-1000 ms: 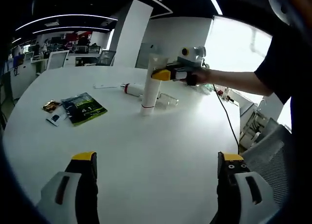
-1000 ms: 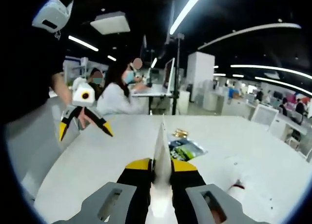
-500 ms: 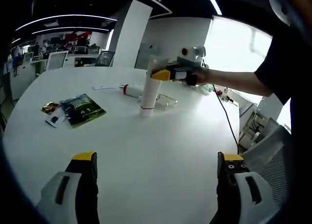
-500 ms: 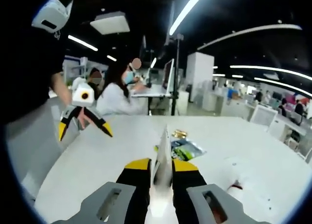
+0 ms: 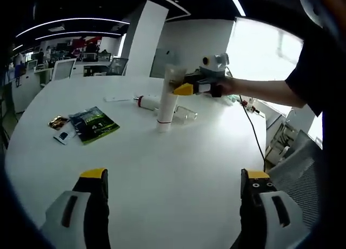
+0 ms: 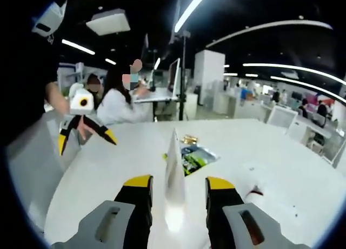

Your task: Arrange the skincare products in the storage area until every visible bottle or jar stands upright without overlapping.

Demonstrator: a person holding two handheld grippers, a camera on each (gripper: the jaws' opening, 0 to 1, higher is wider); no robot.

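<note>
A white tube [image 5: 165, 104] stands upright on its cap on the round white table [image 5: 178, 157], its crimped end up. My right gripper [image 5: 177, 87] is at the tube's top; in the right gripper view it [image 6: 178, 187] is open, with a gap between each jaw and the tube [image 6: 174, 170]. A second white bottle with a red band [image 5: 146, 100] lies on its side just behind the tube, and shows too as the red-banded bottle [image 6: 255, 193]. A clear item [image 5: 186, 112] lies beside it. My left gripper [image 5: 175, 187] hovers open over the near table, also in the other view [image 6: 86, 142].
A green packet [image 5: 95, 122], a gold wrapper [image 5: 56, 120] and a small white card [image 5: 64, 135] lie left of the tube. A black cable [image 5: 251, 127] runs off the table's right side. Seated people [image 6: 116, 100] work at desks behind the table.
My right gripper's jaws have spread apart and let go of the white tube, which stays standing. The left gripper has not moved.
</note>
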